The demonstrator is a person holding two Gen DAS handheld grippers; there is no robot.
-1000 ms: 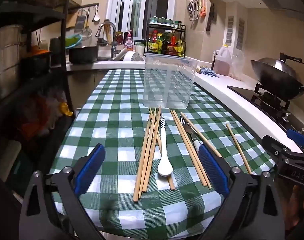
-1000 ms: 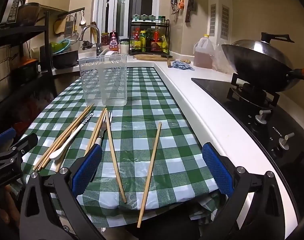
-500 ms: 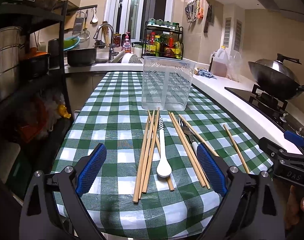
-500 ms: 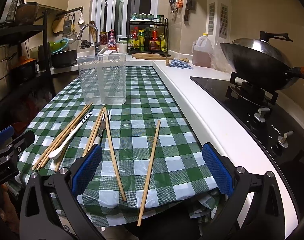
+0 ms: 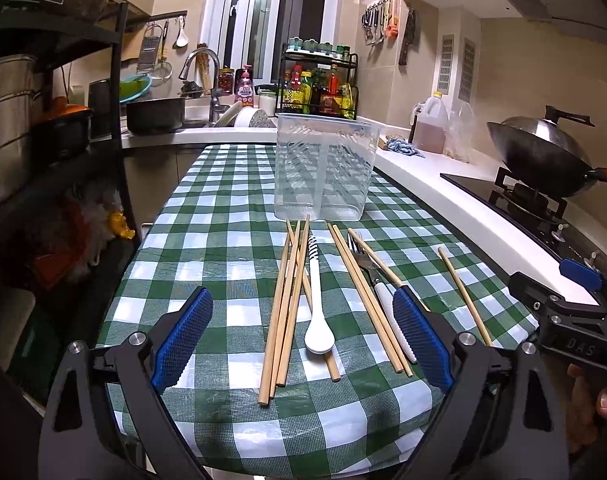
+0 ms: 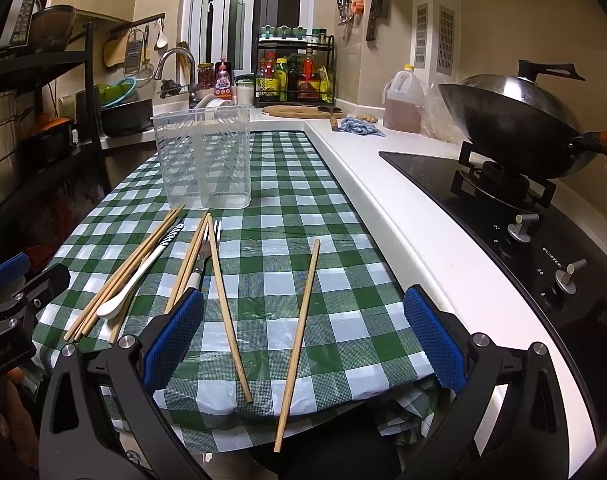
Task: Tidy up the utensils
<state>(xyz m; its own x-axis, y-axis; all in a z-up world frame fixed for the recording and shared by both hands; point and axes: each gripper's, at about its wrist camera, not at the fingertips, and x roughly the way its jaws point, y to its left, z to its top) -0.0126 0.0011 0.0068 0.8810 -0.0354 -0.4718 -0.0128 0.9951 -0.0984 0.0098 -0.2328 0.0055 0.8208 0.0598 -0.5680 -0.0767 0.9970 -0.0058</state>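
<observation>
Your left gripper (image 5: 301,338) is spread wide with nothing between its blue pads (image 5: 181,338), hovering over the near edge of the green-checked tablecloth (image 5: 207,216). From that camera, a bundle of wooden chopsticks (image 5: 281,312) lies at 12 o'clock between the fingers, running away from you toward the clear plastic utensil holder (image 5: 323,168), which stands upright farther off at 12 o'clock; its inner divider shows through the wall. Just right of the bundle, touching it, lies the white spoon (image 5: 317,316), bowl end nearest you, striped handle pointing at the holder. At 1 o'clock a second pair of chopsticks (image 5: 367,300) lies beside a fork (image 5: 363,256) with a white handle; whether they touch cannot be told. A single chopstick (image 5: 463,296) lies apart at 2 o'clock, near the table's right edge. Your right gripper (image 6: 303,338) is likewise wide and empty, over the table's near right corner. In its view the single chopstick (image 6: 299,340) lies at 12 o'clock between the fingers, its near end overhanging the cloth edge; another long chopstick (image 6: 227,304) lies at 11 o'clock, and the holder (image 6: 205,160) stands at 11 o'clock beyond. A wok (image 6: 511,120) sits on the stove (image 6: 443,176) at 2 o'clock.
</observation>
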